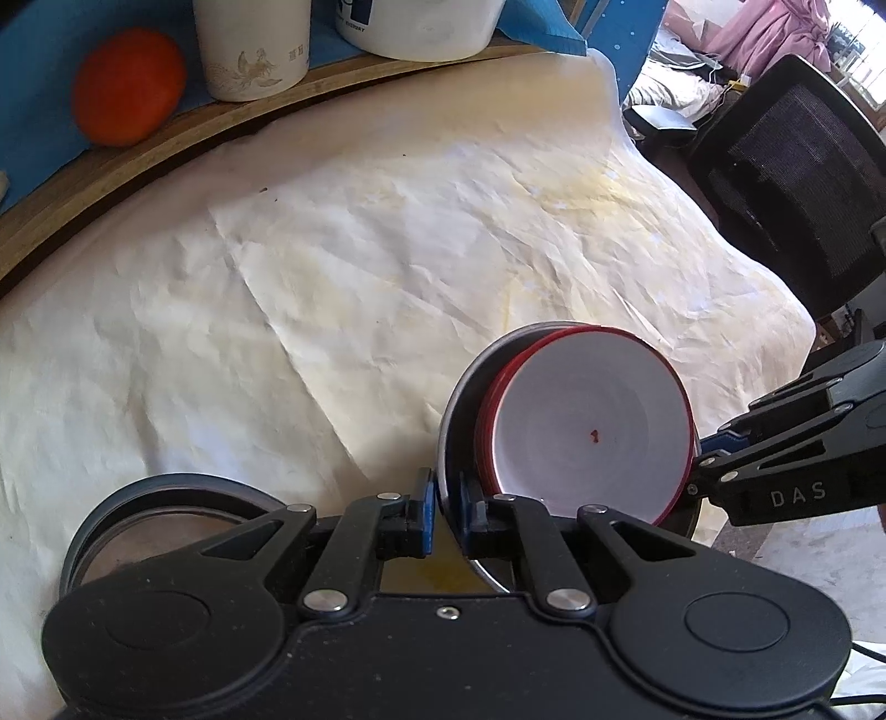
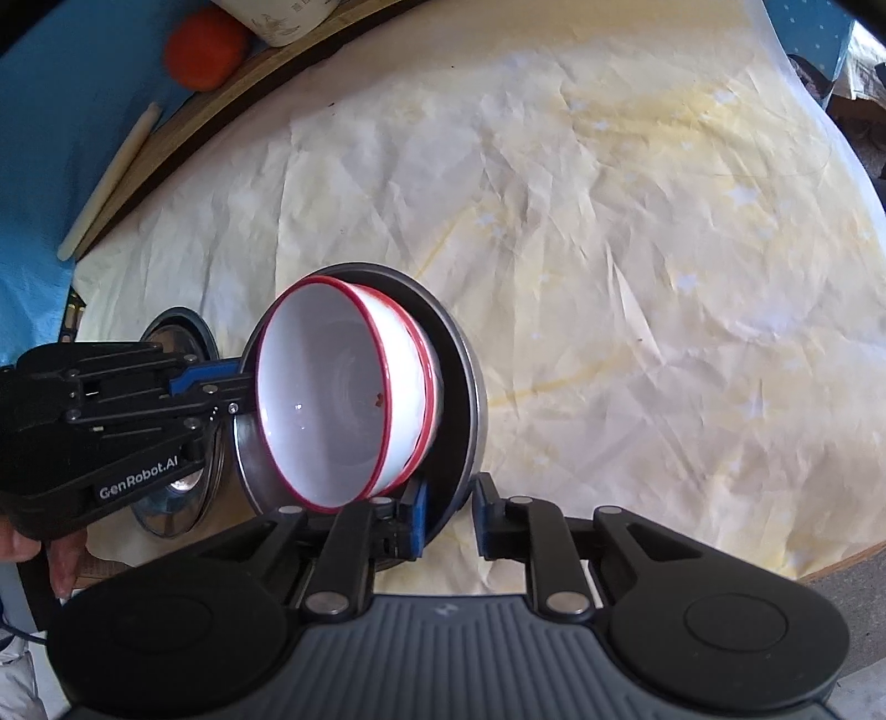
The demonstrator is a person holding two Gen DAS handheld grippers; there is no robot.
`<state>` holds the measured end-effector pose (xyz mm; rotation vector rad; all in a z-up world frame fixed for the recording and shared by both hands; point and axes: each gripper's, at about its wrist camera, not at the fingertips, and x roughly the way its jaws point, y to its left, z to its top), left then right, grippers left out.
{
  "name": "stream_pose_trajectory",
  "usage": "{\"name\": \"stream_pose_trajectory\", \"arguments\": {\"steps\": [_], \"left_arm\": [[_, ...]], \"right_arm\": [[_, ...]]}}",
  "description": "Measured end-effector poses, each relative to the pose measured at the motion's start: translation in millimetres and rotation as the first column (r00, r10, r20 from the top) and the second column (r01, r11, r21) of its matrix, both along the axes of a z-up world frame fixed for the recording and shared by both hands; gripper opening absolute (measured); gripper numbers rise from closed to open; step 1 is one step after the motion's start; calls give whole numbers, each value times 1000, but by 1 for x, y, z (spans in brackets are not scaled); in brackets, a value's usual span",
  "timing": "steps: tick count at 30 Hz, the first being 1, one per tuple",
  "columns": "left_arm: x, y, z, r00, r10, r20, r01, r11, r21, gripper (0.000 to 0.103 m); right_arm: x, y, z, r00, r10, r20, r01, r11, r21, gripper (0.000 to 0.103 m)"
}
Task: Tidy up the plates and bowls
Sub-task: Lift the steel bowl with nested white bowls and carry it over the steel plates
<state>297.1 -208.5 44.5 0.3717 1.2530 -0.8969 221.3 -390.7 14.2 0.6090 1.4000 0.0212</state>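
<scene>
A steel bowl point(image 1: 457, 410) holds a nested stack of white bowls with red rims point(image 1: 587, 426). The whole set is tilted on its side above the table. My left gripper point(image 1: 446, 512) is shut on the steel bowl's rim at its near side. My right gripper point(image 2: 447, 518) is shut on the opposite rim of the steel bowl point(image 2: 462, 387); it shows in the left wrist view at the right point(image 1: 699, 457). In the right wrist view the white bowls point(image 2: 332, 404) open toward the camera, and the left gripper point(image 2: 243, 382) grips from the left.
A dark-rimmed glass lid point(image 1: 160, 526) lies on the table at the left, also visible in the right wrist view point(image 2: 177, 421). A cream cloth point(image 1: 387, 249) covers the round table. An orange point(image 1: 128, 86) and white mugs point(image 1: 252, 47) stand on a wooden ledge. A black chair point(image 1: 797, 183) stands at the right.
</scene>
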Motion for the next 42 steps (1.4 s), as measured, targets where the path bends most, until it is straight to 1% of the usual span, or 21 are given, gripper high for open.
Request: {"name": "stream_pose_trajectory", "arguments": {"steps": [4,9,13,16,19,25,32,42], "left_arm": [[1,2,-2,1000,5,-9,-6,1000,-17,8],[0,0,-2,1000,21,-10,-21,1000,-10,9],[4,3,-3,998,58,-36,-58,998,-15,8],[2,4,-3,997,78,-21,-79,996,-35,8],[2,7,-4,994,104,-26,-105,993,-50,8],[1,8,-5,991,132,-34,-134,989,-56,7],[-2,8,-3,991,134,-23,-135,989,-67,7],[-1,17,10,988,152,-8,-152,985,-85,6]], "right_arm": [[-3,-2,-1,1000,-15,14,15,1000,14,19],[-7,-5,0,999,-31,22,31,999,20,19],[-8,-7,-1,999,-41,23,41,999,29,19],[-9,-8,-3,998,-57,22,56,998,41,19],[-11,-7,-4,997,-69,31,68,997,44,19],[-14,-8,-2,996,-79,42,78,996,39,18],[-16,-5,1,996,-77,47,76,997,21,18],[-11,1,12,996,-57,75,56,998,21,18]]}}
